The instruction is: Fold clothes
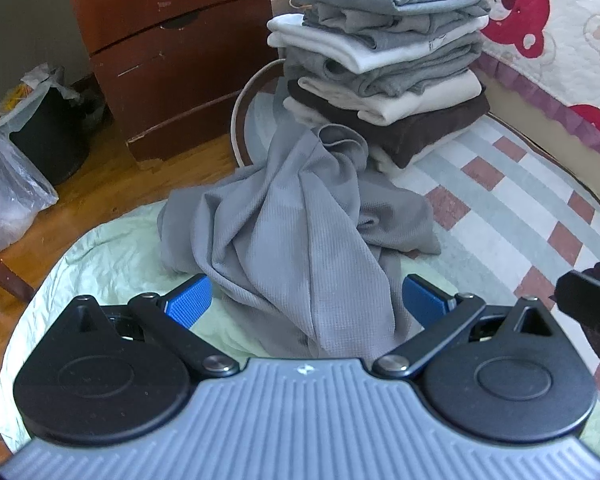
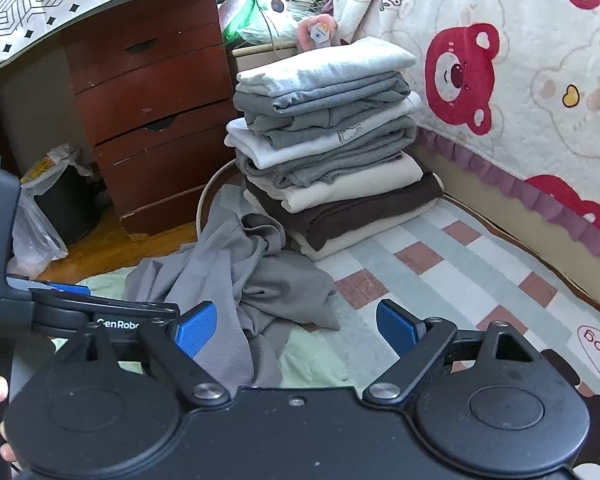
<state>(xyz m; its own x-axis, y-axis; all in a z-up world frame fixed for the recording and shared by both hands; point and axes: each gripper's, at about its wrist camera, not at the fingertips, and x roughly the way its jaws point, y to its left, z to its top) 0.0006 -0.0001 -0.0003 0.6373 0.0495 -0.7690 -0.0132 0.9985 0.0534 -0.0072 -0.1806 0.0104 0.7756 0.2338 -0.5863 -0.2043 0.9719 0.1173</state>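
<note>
A crumpled grey garment (image 1: 300,232) lies in a heap on a pale green sheet (image 1: 112,248); it also shows in the right wrist view (image 2: 228,280). My left gripper (image 1: 306,300) is open, its blue pads (image 1: 190,300) on either side of the garment's near fold, not closed on it. My right gripper (image 2: 296,328) is open and empty, just right of the garment's near edge. The left gripper's body (image 2: 4,292) shows at the left of the right wrist view. A tall stack of folded clothes (image 1: 384,52) stands behind the garment, also in the right wrist view (image 2: 328,140).
A checked mat (image 1: 500,216) covers the floor to the right. A bed with a bear-print quilt (image 2: 520,80) borders it. A brown wooden drawer unit (image 1: 172,52) and a black bin with plastic bags (image 1: 40,132) stand at the left on the wood floor.
</note>
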